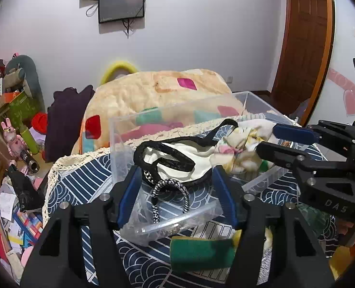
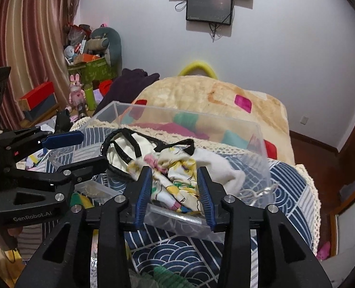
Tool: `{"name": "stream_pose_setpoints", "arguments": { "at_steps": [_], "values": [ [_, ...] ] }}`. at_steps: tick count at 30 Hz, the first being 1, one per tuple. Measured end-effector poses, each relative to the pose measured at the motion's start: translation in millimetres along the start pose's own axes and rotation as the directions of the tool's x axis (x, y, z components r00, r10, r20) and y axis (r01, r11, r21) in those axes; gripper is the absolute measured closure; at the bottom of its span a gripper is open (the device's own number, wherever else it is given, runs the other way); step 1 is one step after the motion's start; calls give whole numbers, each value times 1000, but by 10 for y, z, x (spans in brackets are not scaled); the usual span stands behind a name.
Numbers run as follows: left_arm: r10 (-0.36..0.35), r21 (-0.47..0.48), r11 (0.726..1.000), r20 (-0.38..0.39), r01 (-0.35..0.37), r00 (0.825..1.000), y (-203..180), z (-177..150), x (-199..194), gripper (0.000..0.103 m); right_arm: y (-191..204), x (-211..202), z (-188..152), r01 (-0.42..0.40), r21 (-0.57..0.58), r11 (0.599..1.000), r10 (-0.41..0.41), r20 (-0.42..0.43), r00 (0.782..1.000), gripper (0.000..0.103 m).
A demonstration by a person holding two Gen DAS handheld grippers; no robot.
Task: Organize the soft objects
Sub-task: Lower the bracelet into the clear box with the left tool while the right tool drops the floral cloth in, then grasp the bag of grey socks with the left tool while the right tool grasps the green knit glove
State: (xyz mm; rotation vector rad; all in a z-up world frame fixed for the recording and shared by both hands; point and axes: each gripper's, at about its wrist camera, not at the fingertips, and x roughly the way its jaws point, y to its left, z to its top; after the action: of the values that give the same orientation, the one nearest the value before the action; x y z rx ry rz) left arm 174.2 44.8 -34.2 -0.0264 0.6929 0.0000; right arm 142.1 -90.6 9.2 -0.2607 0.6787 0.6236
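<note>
A clear plastic bin [image 1: 119,129] stands on a blue patterned cloth [image 1: 64,192]. In it lie a white garment with black trim [image 1: 175,156] and a crumpled floral cloth [image 1: 239,144]. My left gripper [image 1: 175,180] is open at the bin's near wall, above a silver braided cord [image 1: 170,187]. My right gripper [image 2: 173,176] is open with its jaws on either side of the floral cloth [image 2: 175,180], over the bin's near rim [image 2: 177,218]. The white garment [image 2: 124,151] lies to its left. A green and yellow sponge [image 1: 199,252] lies in front of the bin.
A smaller clear tray [image 1: 177,220] sits at the bin's near side. A beige blanket with coloured patches [image 1: 153,91] is heaped behind the bin. A dark purple cloth [image 1: 67,120] lies to its left. Toys, boxes and papers [image 1: 14,124] crowd the left floor.
</note>
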Motion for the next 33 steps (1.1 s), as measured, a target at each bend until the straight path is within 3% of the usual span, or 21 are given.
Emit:
{"name": "stream_pose_setpoints", "arguments": {
  "at_steps": [10,15,21,26,33],
  "values": [
    [41,-35,999,96,-38,995,55,24,-426,13,-101,-402,19,20,37,999,-25,117,993,45],
    [66,-52,997,132,-60,989,114,-34,-636,11,-129,-594,-54,28,45,999,-35,164,986,43],
    [66,-54,997,124,-59,990,112,-234,-766,10,-143,-709,-216,46,49,998,-54,175,983,43],
    [55,-32,998,110,-52,992,-3,-494,-764,7,-101,-751,-432,77,33,996,-82,157,984,34],
    [7,-23,1000,50,-6,999,-264,-850,-623,7,-127,-700,-783,81,39,996,-84,85,993,34]
  ]
}}
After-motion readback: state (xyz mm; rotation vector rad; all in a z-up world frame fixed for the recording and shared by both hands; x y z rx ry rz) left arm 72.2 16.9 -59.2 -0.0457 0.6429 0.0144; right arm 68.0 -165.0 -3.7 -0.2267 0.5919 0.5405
